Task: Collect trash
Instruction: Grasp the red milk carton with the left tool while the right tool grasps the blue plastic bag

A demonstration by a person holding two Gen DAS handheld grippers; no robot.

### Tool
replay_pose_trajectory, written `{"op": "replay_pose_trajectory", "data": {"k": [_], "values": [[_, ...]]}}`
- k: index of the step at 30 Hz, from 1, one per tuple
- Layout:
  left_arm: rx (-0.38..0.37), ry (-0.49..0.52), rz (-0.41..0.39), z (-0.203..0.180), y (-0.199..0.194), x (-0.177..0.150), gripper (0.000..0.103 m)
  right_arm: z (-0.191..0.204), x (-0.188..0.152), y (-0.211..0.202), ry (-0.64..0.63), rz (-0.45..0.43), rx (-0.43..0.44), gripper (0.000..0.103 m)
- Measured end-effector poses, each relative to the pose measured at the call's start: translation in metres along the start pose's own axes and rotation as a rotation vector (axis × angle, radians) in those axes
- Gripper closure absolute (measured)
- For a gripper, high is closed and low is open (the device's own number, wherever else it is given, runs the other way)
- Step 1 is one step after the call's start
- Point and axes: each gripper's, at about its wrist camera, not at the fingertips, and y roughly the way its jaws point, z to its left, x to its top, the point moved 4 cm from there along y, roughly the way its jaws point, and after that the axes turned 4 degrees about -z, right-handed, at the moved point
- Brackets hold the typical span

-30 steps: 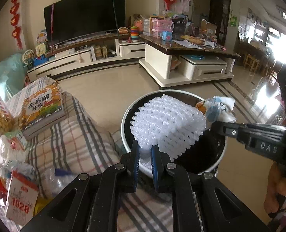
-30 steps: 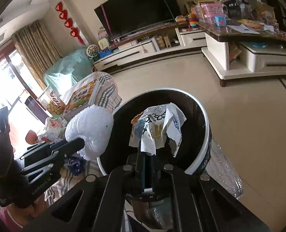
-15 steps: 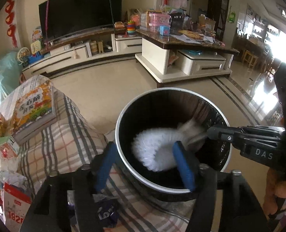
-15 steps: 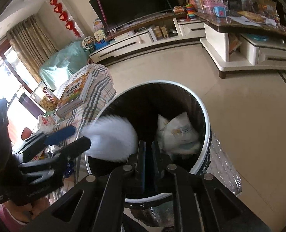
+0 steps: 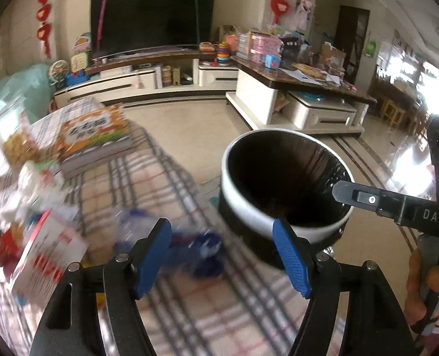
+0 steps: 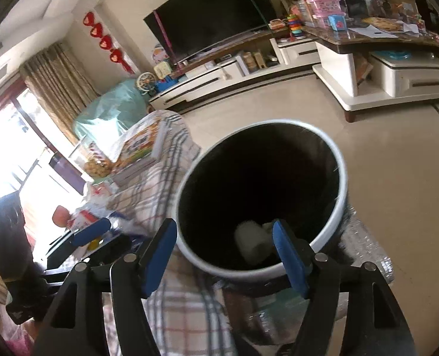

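My left hand-held gripper (image 5: 221,254): spread wide, empty, over blurred blue wrapper (image 5: 203,249).
My right hand-held gripper (image 6: 223,253): spread wide, empty, above bin (image 6: 335,207).
Trash: white foam net (image 6: 250,241) inside bin.

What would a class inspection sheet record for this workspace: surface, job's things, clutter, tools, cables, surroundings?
Surface: plaid cloth, partly covered.
Job's things: trash bin beside the cloth holds white trash; blue wrapper lies blurred on the cloth.
Clutter: book and snack packets.
Tools: left tool open, empty, over the blue wrapper; right tool open, empty, at the bin.
Cables: nothing seen.
Surroundings: TV, loaded coffee table.
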Motion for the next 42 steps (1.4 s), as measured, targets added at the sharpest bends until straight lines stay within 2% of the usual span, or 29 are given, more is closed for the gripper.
{"op": "replay_pose_trajectory", "data": {"k": [6,11,15,24,34,42], "values": [[0.021,-0.085,-0.031,0.031,-0.041,-0.029,0.033,0.034,-0.024,0.005,-0.052,0.005,0.043,0.026],[0.051,-0.113,-0.047,0.049,-0.066,-0.049,0.033,0.06,-0.045,0.011,-0.113,0.025,0.069,0.024],[0.067,-0.137,-0.04,0.063,-0.079,-0.064,0.033,0.076,-0.057,0.016,-0.153,0.041,0.087,0.018],[0.104,-0.211,-0.019,0.091,-0.097,-0.084,0.033,0.104,-0.069,0.029,-0.256,0.065,0.107,0.015],[0.111,-0.278,0.003,0.115,-0.098,-0.083,0.03,0.129,-0.069,0.05,-0.364,0.07,0.114,0.013],[0.077,-0.298,0.014,0.14,-0.077,-0.061,0.029,0.146,-0.059,0.072,-0.496,0.08,0.132,0.013]]}}
